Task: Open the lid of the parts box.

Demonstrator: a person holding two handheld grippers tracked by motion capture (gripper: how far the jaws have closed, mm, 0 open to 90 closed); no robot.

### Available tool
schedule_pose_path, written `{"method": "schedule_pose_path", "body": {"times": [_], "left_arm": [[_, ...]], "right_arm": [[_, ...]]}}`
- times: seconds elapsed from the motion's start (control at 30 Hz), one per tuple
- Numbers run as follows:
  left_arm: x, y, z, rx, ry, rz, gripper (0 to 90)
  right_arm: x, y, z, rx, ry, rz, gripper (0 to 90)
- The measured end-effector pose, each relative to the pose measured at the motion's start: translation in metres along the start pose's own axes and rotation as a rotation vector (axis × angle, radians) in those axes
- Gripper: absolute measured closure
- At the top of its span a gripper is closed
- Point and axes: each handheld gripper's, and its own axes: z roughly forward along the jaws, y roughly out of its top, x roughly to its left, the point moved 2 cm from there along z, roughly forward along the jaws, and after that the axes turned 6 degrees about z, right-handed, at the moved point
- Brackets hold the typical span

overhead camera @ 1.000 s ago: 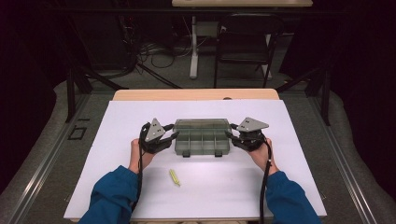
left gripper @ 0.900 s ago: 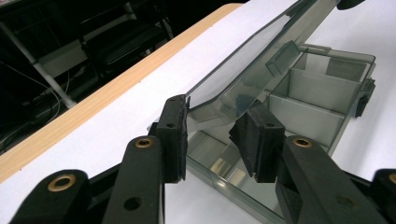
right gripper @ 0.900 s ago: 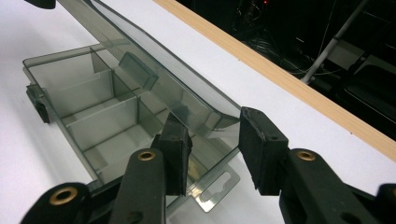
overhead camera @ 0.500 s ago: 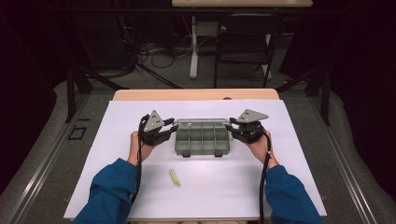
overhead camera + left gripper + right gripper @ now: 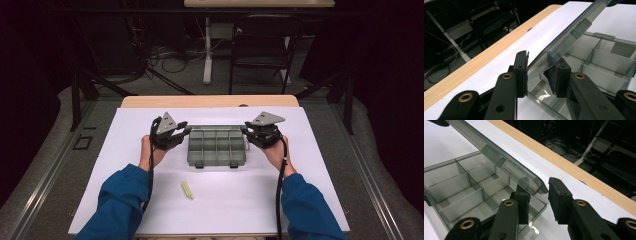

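A clear grey compartment box [image 5: 216, 147] sits mid-table with its hinged lid [image 5: 215, 127] raised at the far side. In the left gripper view the lid [image 5: 574, 27] slants up over the dividers [image 5: 604, 62], and my left gripper [image 5: 537, 75] is shut on its corner rim. My right gripper [image 5: 537, 197] is shut on the opposite corner of the lid [image 5: 499, 157], above empty compartments [image 5: 456, 192]. From above, the left gripper [image 5: 184, 129] and the right gripper [image 5: 246, 129] flank the box's far corners.
A small yellow piece [image 5: 187, 190] lies on the white table cover [image 5: 320, 200] in front of the box. The wooden table edge [image 5: 210, 101] runs behind it. A chair [image 5: 262, 45] and cables stand on the floor beyond.
Both grippers have moved away from me along the box's sides, and the lid has swung up from flat on the box to raised at the back.
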Motion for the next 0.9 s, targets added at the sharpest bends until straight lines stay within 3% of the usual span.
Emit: {"method": "schedule_pose_path", "body": {"times": [0.43,0.9], "left_arm": [[0.010,0.001,0.008,0.017,0.006,-0.031,73.7],[0.017,0.000,0.017,0.019,0.027,-0.076,75.4]], "right_arm": [[-0.003,0.006,0.004,0.005,-0.017,0.012,72.4],[-0.011,0.008,0.009,0.008,-0.031,0.079,77.4]]}}
